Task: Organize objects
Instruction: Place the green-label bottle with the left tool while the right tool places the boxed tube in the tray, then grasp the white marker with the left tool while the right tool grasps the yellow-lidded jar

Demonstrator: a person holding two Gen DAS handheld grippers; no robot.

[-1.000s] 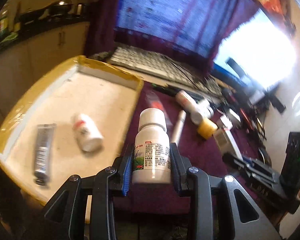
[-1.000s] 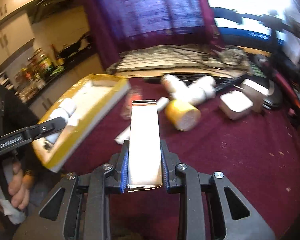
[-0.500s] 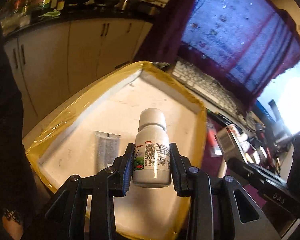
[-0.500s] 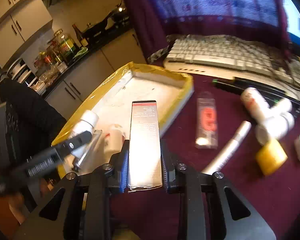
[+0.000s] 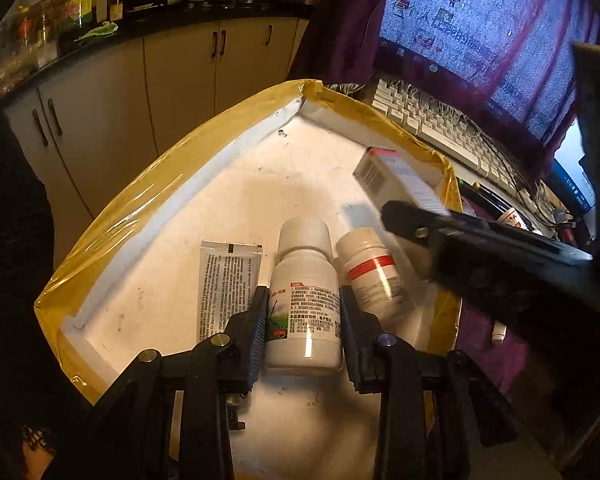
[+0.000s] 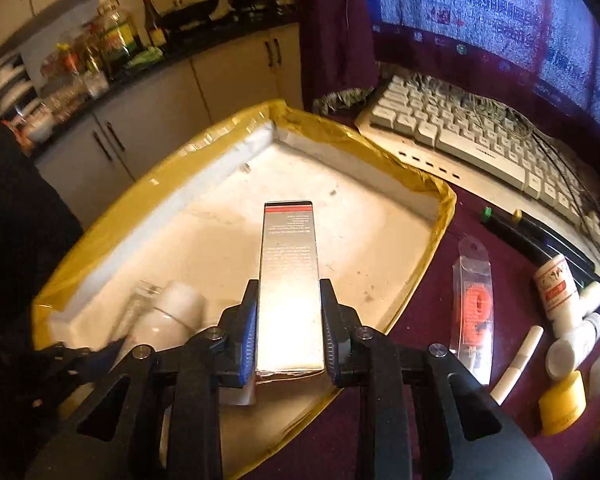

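the sorting looks roughly half done, as a judgement from how things lie: some small items are already inside the white tray with the yellow taped rim (image 5: 148, 196), two more are being carried over it, and a scatter still waits on the dark red cloth of the table (image 6: 380, 432). the left tool (image 5: 302, 320) is closed on a white bottle with a printed label (image 5: 304, 300), held low over the tray's near edge, between a flat tube (image 5: 224, 280) lying on the tray floor to its left and a second white bottle with a red band (image 5: 374, 272) lying just to its right. the right tool (image 6: 289, 324) is closed on a long silver box (image 6: 290, 280), which hangs over the middle of the tray; whether either carried thing touches the floor of the tray i cannot tell. counted in the tray: one tube, one red-banded bottle, plus the one bottle and one box in the tools. left on the table near its right edge: one clear packet with an orange item (image 6: 474, 312), one white pen-like stick (image 6: 518, 364), one yellow-capped jar (image 6: 562, 400), one red-labelled white bottle (image 6: 556, 288), and at least two more small white bottles (image 6: 572, 344) partly cut off; a white block at the frame edge is too cropped to name. a keyboard (image 6: 468, 136) lies along the far edge and looks like it stays put.
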